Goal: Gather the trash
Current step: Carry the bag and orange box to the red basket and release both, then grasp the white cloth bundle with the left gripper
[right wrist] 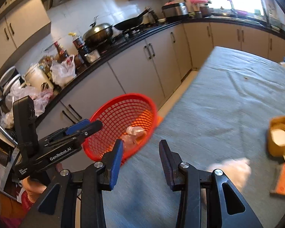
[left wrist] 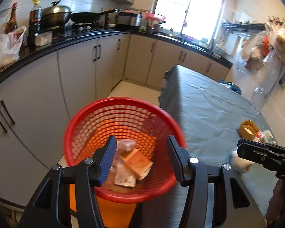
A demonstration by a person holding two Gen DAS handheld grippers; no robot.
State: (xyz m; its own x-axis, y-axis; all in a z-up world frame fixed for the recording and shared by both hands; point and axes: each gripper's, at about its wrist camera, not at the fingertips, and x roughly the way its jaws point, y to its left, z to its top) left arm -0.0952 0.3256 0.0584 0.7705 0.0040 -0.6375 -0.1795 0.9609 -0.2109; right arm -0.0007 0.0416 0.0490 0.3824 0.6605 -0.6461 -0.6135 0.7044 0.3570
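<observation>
Both grippers empty and spread beside a red mesh basket holding trash.

The left gripper (left wrist: 141, 159) hangs over the red mesh basket (left wrist: 81, 133), its fingers apart with nothing between them; below and between them lie an orange carton (left wrist: 137, 160) and crumpled pinkish wrappers (left wrist: 123, 145) in the basket bottom. The right gripper (right wrist: 140, 156) is over the grey tablecloth (right wrist: 228, 98), fingers also apart and empty, the basket just beyond its left finger at the table edge. A crumpled white tissue (right wrist: 231, 169) lies right of its right finger, a yellow cup (right wrist: 280, 138) farther right.
</observation>
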